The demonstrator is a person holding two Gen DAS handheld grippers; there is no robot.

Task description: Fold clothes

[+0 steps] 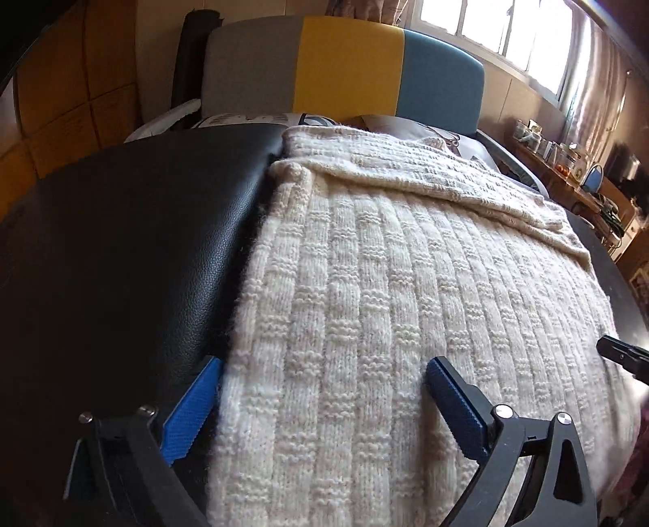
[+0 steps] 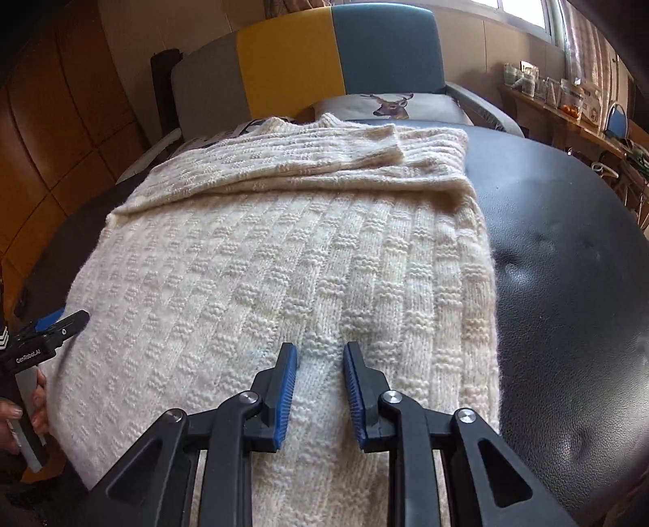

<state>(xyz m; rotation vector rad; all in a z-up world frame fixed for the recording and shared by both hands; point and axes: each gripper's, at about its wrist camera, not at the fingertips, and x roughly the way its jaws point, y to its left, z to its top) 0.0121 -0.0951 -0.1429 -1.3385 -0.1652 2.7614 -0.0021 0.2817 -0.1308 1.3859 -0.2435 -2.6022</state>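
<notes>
**Two grippers at the near hem of a cream sweater**

Two wrist views cover the same cream knitted sweater (image 1: 365, 308), spread flat on a black leather-like surface (image 1: 121, 251) with its sleeves folded across the upper part.

The left wrist view shows the left gripper (image 1: 324, 389) spread wide, straddling the sweater's left edge: one blue pad (image 1: 194, 409) sits over the black surface just beside the knit, the other over the fabric. Nothing is between the pads but the flat cloth. At the far right of this view the tip of the right gripper (image 1: 620, 352) enters, too little of it to judge.

The right wrist view shows what that one cannot: the right gripper (image 2: 320, 389) with its fingers narrowly parted over the sweater's lower middle, a strip of knit visible in the gap; whether the pads touch the cloth is unclear. It also shows the left gripper from outside at the left edge, held by a person's hand (image 2: 36, 401).

Beyond the sweater stands a headboard (image 1: 344, 69) in grey, yellow and blue panels. A cushion with a deer print (image 2: 389, 105) appears clearly only in the right wrist view. A cluttered wooden shelf (image 1: 568, 170) runs under the window (image 1: 507, 28).
</notes>
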